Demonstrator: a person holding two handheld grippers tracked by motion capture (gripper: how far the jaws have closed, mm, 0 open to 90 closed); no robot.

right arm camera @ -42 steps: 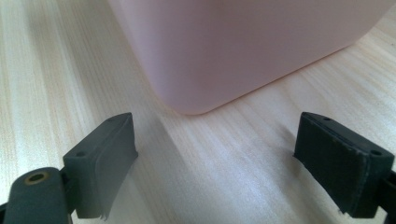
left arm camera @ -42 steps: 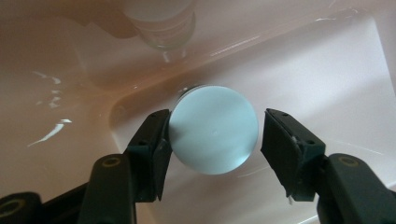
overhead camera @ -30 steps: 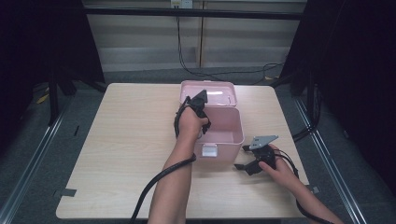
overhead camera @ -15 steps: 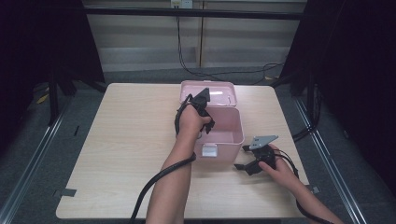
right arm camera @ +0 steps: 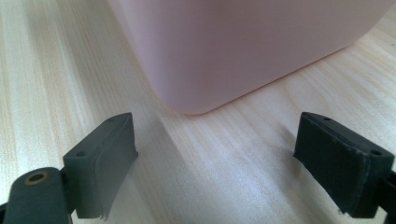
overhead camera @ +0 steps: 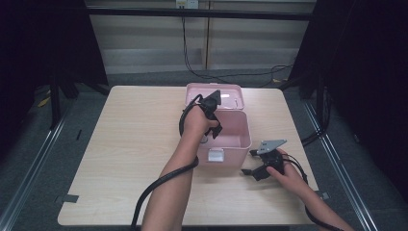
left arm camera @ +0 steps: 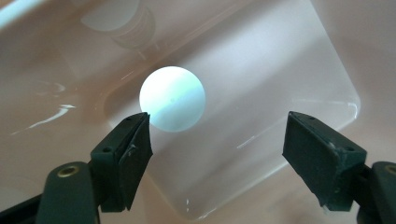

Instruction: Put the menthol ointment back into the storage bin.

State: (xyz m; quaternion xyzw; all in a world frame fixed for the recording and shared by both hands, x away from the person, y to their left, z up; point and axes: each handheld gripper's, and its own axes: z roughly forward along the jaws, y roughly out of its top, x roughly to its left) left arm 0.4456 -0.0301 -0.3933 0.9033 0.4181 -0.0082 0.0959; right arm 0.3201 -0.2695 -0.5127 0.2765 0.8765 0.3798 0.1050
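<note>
A pink open box stands at the middle of the table, its lid tipped back. My left gripper points down into it. In the left gripper view a white ball lies on the box floor, just past the left pad and free of both. The left gripper is open; its jaws have just been opening. My right gripper rests low on the table beside the box's front right corner. The right gripper is open and nothing lies between its jaws.
The light wooden table has bare room left of the box. A black cable trails from the left gripper along the forearm. A latch plate sits on the box's front wall. Dark floor and metal rails surround the table.
The left hand has lifted slightly over the box. The right hand and the box have kept still.
</note>
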